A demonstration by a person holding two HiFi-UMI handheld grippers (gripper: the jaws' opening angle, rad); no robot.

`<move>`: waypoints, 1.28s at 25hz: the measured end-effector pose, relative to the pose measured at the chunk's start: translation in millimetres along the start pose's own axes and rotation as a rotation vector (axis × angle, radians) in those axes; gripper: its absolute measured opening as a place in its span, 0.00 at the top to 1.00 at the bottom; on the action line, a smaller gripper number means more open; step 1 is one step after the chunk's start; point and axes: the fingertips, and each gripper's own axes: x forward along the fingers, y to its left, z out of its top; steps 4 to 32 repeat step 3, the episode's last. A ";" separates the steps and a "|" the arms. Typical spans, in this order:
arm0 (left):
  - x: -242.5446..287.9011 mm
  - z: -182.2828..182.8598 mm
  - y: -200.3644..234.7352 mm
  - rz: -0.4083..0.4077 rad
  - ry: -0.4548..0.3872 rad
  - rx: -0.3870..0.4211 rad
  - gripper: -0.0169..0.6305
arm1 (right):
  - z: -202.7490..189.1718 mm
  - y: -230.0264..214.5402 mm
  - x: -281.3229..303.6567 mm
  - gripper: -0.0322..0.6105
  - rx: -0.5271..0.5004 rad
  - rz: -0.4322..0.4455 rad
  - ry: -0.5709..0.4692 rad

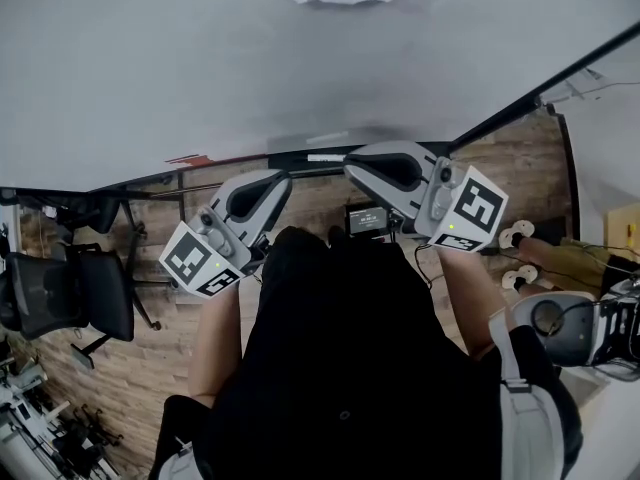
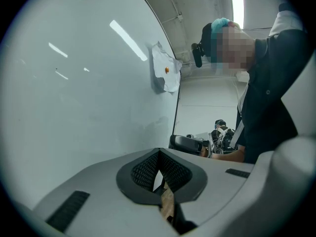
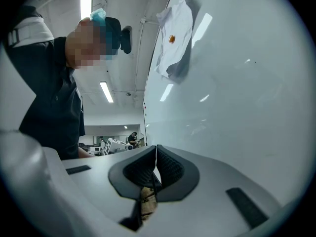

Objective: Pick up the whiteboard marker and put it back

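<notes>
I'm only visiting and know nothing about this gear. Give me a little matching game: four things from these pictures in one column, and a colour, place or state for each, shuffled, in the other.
Things:
1. white cloth
2. office chair
3. right gripper
4. floor

Descriptions:
A. jaws together, nothing between them
B. brown wood pattern
C. hangs on the whiteboard
D. black, at the head view's left

Pairs: 1-C, 2-D, 3-A, 4-B
</notes>
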 end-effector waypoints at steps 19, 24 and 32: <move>-0.4 -4.5 3.6 0.003 0.001 -0.007 0.96 | -5.2 -5.0 1.8 0.92 0.022 -0.004 0.012; -0.4 -4.5 3.6 0.003 0.001 -0.007 0.96 | -5.2 -5.0 1.8 0.92 0.022 -0.004 0.012; -0.4 -4.5 3.6 0.003 0.001 -0.007 0.96 | -5.2 -5.0 1.8 0.92 0.022 -0.004 0.012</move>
